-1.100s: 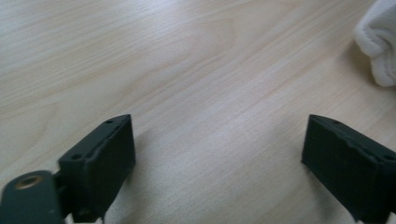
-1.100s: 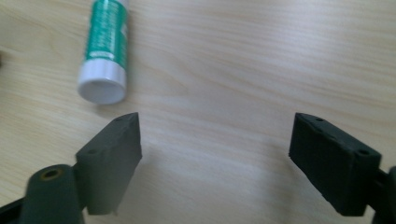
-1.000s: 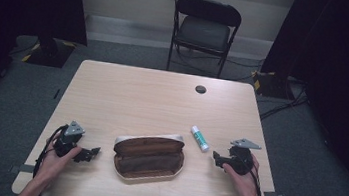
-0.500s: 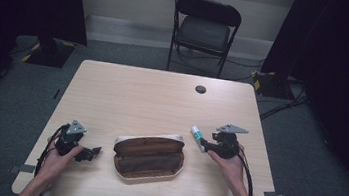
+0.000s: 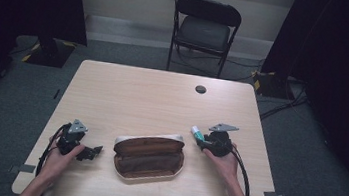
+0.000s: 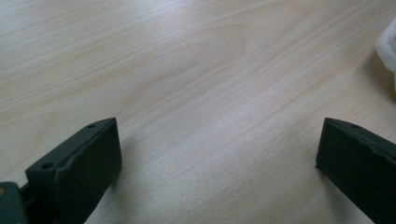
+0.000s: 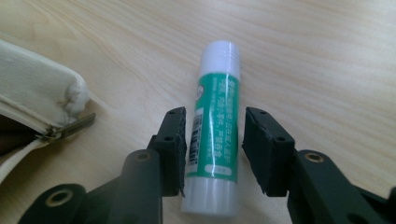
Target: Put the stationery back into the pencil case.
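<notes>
Glue stick (image 7: 216,126): green label bearing white printed characters and a barcode, too small and blurred to read.

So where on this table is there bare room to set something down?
The whole far half of the table is bare, up to the dark round grommet. Another free patch lies between the left gripper and the open pencil case. It is crowded near the case's right end, where the right gripper straddles the glue stick.
</notes>
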Demonstrator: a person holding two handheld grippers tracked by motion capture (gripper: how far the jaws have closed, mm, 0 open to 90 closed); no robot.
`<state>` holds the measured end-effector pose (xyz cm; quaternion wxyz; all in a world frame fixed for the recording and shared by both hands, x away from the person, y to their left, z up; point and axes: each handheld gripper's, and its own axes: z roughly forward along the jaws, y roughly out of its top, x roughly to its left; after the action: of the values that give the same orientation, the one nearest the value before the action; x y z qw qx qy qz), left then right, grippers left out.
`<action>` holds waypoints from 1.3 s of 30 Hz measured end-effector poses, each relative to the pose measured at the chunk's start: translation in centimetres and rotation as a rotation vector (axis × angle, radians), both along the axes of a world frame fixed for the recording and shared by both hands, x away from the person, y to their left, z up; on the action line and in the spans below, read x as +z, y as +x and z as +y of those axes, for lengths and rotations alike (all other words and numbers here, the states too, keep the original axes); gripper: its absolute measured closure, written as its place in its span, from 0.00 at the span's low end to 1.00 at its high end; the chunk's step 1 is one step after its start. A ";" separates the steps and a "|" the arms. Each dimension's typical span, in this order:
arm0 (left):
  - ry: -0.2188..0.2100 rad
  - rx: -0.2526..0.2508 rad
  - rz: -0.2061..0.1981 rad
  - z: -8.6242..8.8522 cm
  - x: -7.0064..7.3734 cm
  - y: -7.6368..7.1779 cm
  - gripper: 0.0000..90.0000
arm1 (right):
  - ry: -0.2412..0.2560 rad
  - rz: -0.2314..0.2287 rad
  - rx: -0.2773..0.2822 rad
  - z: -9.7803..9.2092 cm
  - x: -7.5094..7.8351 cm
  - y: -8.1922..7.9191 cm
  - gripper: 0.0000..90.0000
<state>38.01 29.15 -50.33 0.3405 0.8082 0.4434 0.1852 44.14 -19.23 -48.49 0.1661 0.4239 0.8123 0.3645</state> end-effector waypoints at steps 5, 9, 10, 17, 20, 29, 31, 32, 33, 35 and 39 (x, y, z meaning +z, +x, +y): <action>0.007 -0.004 0.001 0.0 0.0 0.0 0.00 | 0.001 0.025 -0.007 -0.3 -0.6 0.2 0.72; 0.007 -0.004 0.001 0.0 0.0 0.0 0.00 | -0.026 0.019 0.000 0.0 -0.5 0.1 0.73; 0.007 -0.004 0.001 0.0 0.0 0.0 0.00 | -0.034 0.018 0.003 0.0 -0.5 0.1 0.74; 0.002 -0.005 -0.003 0.0 0.0 0.1 0.00 | -0.072 0.029 0.008 0.2 -0.2 -0.1 0.74; 0.006 -0.007 -0.002 0.0 0.0 0.1 0.00 | -0.065 0.039 0.013 0.1 -0.1 -0.2 0.74; 0.006 -0.007 -0.001 0.0 0.0 0.1 0.00 | -0.053 0.057 0.034 0.1 0.0 -0.5 0.74; 0.005 -0.006 -0.002 0.0 0.0 0.1 0.00 | -0.051 0.059 0.040 0.1 0.1 -0.6 0.74; 0.005 -0.006 -0.002 0.0 0.0 0.1 0.00 | -0.051 0.059 0.040 0.1 0.1 -0.6 0.74; 0.004 -0.005 -0.003 0.0 0.0 0.1 0.00 | -0.042 0.060 0.035 0.0 0.3 -0.7 0.74; 0.007 -0.007 -0.002 0.0 0.0 0.1 0.00 | -0.029 0.053 0.039 -0.1 0.6 -0.8 0.74; 0.007 -0.007 -0.002 0.0 0.0 0.1 0.00 | 0.001 0.058 0.037 -0.5 0.9 -1.0 0.74</action>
<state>38.06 29.16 -50.33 0.3388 0.8108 0.4395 0.1861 43.13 -19.77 -47.56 0.1357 0.4191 0.8244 0.3555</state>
